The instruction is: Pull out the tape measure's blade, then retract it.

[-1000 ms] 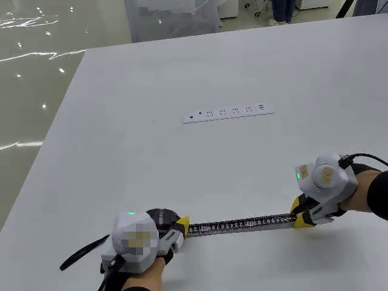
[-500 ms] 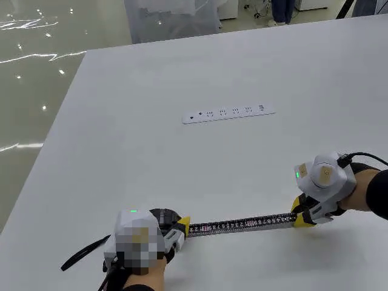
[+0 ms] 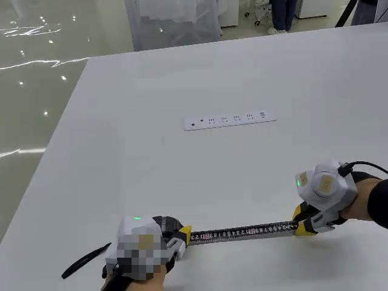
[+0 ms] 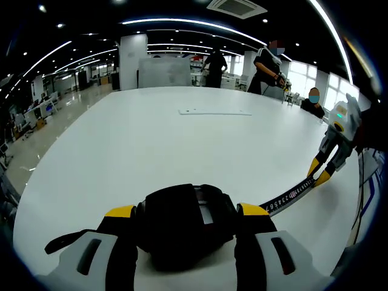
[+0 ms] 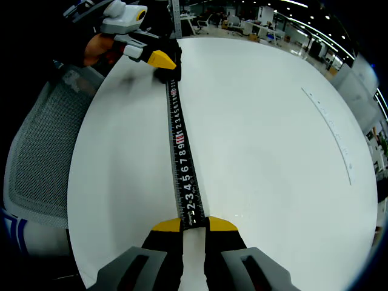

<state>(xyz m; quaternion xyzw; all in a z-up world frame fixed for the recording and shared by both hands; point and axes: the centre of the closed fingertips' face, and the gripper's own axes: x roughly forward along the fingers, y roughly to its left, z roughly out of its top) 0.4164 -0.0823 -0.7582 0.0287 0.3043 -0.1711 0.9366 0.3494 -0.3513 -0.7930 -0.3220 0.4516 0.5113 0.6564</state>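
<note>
The black tape measure case [image 3: 167,222] sat near the front edge of the white worktop [image 3: 182,170], gripped between the yellow-tipped jaws of the left gripper [image 4: 185,210]. Its blade [image 5: 180,151], black with white numerals and a red mark partway along, ran straight and low across the worktop to the right gripper [image 5: 194,225], whose jaws pinched the blade's end just past the 2. A black strap [image 3: 85,262] lay beside the left gripper. A white power strip [image 3: 229,120] lay well apart, farther back.
</note>
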